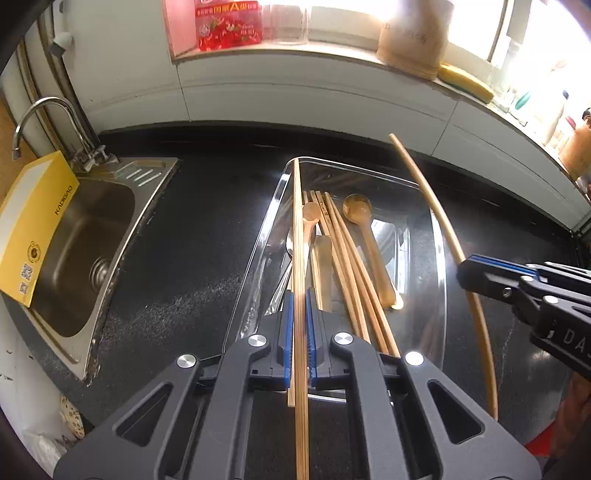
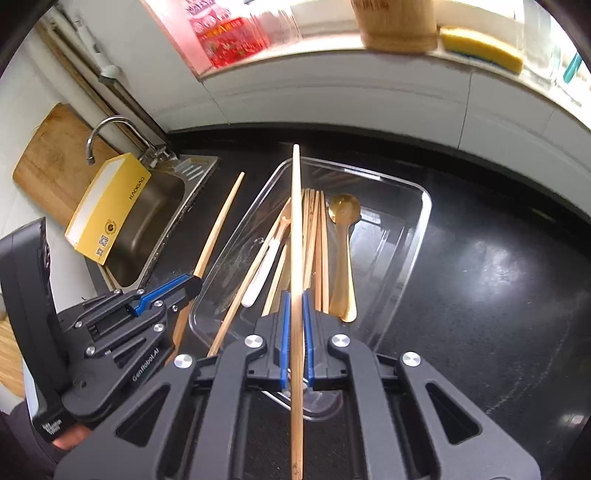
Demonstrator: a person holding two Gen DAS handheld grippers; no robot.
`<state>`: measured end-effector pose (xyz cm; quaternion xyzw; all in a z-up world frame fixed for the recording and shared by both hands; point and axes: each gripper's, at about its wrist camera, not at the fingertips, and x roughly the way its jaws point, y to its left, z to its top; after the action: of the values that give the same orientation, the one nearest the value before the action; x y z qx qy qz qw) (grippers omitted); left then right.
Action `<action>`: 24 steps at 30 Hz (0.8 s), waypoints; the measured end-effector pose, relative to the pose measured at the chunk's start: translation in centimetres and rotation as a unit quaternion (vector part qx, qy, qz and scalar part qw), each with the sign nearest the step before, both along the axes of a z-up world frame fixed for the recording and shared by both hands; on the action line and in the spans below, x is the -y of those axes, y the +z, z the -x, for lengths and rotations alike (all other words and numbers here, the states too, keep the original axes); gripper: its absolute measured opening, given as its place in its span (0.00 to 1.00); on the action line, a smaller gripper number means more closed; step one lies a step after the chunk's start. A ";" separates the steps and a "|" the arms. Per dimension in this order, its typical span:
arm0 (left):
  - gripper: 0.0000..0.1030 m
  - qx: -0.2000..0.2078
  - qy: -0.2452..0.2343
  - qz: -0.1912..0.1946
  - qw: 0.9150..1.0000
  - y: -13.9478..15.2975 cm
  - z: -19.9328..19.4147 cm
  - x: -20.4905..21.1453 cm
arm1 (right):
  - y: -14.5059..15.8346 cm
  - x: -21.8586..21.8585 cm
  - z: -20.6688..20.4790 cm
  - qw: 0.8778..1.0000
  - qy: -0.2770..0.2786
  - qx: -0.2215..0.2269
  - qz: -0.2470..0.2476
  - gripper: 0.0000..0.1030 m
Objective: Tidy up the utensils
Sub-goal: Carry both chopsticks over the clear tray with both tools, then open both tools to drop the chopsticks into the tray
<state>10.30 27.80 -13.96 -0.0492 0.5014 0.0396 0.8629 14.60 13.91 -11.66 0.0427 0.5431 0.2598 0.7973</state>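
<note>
A clear plastic tray (image 1: 437, 236) (image 2: 424, 199) sits on the black counter and holds several wooden chopsticks (image 1: 347, 258) (image 2: 319, 243), a golden spoon (image 1: 356, 206) (image 2: 345, 212) and a white-handled spoon (image 2: 264, 266). My left gripper (image 1: 300, 306) (image 2: 194, 282) is shut on a bamboo chopstick (image 1: 298, 236) (image 2: 221, 225) above the tray's left side. My right gripper (image 2: 294, 306) (image 1: 463, 271) is shut on another bamboo chopstick (image 2: 295, 229) (image 1: 428, 192) held over the tray.
A steel sink (image 1: 85, 236) (image 2: 155, 218) with a tap (image 1: 40, 110) and a yellow box (image 1: 33, 221) (image 2: 110, 206) lies left. A cutting board (image 2: 48, 158) leans on the wall. The sill holds a red packet (image 1: 229, 26), a wooden jar (image 1: 413, 37) and a sponge (image 1: 465, 81).
</note>
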 end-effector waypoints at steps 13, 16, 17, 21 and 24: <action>0.06 -0.037 -0.002 0.019 0.999 -3.6 -4.4 0.0 | -3.9 -1.9 -4.5 0.999 0.012 -0.044 0.010 0.07; 0.06 -0.047 -0.002 0.023 0.999 -4.5 -5.0 0.1 | -4.8 -2.3 -5.2 0.998 0.018 -0.052 0.014 0.07; 0.06 -0.050 -0.002 0.025 0.998 -4.7 -5.2 0.2 | -5.0 -2.3 -5.5 0.998 0.019 -0.054 0.013 0.07; 0.06 -0.055 -0.002 0.029 0.998 -5.4 -6.0 0.3 | -5.9 -1.9 -6.6 0.998 0.014 -0.061 0.013 0.08; 0.07 -0.062 -0.003 0.032 0.998 -6.1 -6.7 0.4 | -6.1 -0.7 -8.0 0.997 -0.008 -0.074 -0.005 0.71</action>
<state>16.95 27.44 -20.03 -0.0731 0.5554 0.0240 0.8280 22.60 14.62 -17.73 0.0697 0.5990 0.2523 0.7567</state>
